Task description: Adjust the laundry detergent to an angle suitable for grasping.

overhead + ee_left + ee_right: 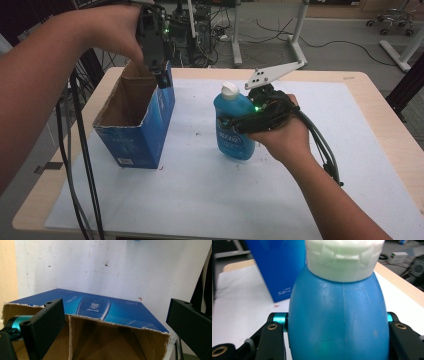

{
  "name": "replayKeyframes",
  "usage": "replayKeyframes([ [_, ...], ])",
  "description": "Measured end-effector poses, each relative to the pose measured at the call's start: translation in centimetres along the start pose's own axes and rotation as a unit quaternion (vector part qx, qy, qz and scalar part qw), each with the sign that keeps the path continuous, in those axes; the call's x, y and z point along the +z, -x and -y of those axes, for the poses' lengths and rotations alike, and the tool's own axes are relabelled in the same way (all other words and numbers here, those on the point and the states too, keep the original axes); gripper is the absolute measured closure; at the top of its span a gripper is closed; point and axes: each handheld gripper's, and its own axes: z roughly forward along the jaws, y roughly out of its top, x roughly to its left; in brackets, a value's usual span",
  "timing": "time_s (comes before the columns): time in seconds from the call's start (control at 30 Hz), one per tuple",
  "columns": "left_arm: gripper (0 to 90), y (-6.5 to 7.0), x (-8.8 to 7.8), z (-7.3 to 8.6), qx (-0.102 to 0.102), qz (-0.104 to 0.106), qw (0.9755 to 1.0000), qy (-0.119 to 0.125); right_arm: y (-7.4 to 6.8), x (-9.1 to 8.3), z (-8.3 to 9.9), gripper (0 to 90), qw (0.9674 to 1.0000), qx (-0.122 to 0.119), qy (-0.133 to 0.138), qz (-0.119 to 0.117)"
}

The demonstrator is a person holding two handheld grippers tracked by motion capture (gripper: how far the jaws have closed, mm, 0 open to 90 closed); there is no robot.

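The bench [380, 145], covered by a white sheet, carries everything here. At about nine o'clock on it stands the open blue carton [134, 120], its torn cardboard rim facing up; it looks light and thin-walled, likely to buckle or tip if pushed at the rim. The left gripper [161, 75] hangs over the carton's far corner at eleven o'clock, and in the left gripper view its fingers [43, 325] stand spread, one inside the rim and one well outside the right wall, pinching nothing. Near the centre, just off the carton toward three o'clock, is the blue bottle [234, 127] with its white flip cap [230, 89], upright. The right gripper [235, 122] has its fingers [272, 340] pressed against both flanks of the bottle below the shoulder. The plastic looks smooth, rounded and somewhat squeezable, probably heavy if full, so it could slide downward; the waist under the shoulder seems the safest hold.
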Motion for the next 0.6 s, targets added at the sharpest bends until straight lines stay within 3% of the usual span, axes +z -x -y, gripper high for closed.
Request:
replayKeyframes([
  [0.03,2.1,0.0,0.0,0.0,0.000,0.000,1.0000,0.000,0.0,0.0,0.0,43.2,1.0000,0.000,0.000,0.000],
  [0.1,2.1,0.1,0.0,-0.1,-0.001,0.000,1.0000,0.000,0.0,-0.3,0.2,43.2,0.9995,-0.014,0.001,-0.029],
  [0.2,2.1,0.0,0.0,-0.1,-0.001,0.000,1.0000,0.000,0.0,-0.3,0.3,43.1,0.9987,-0.020,0.002,-0.047],
  [0.33,2.1,0.0,0.2,-0.1,-0.003,0.000,1.0000,-0.005,0.0,-0.2,0.6,43.0,0.9938,-0.051,0.012,-0.098],
  [0.37,2.1,0.0,0.2,-0.1,-0.003,0.000,1.0000,-0.005,0.0,-0.2,0.6,43.0,0.9938,-0.051,0.012,-0.098],
  [0.4,2.0,0.0,0.3,-0.1,-0.002,0.001,1.0000,-0.004,0.0,0.0,0.9,43.0,0.9903,-0.065,0.018,-0.122],
  [0.57,2.1,0.0,0.3,-0.3,-0.002,0.002,1.0000,-0.003,0.1,0.2,1.4,43.0,0.9842,-0.070,0.033,-0.159],
  [0.6,2.1,-0.1,0.3,-0.3,0.000,0.002,1.0000,-0.005,0.1,0.2,1.4,43.0,0.9842,-0.070,0.033,-0.159],
])
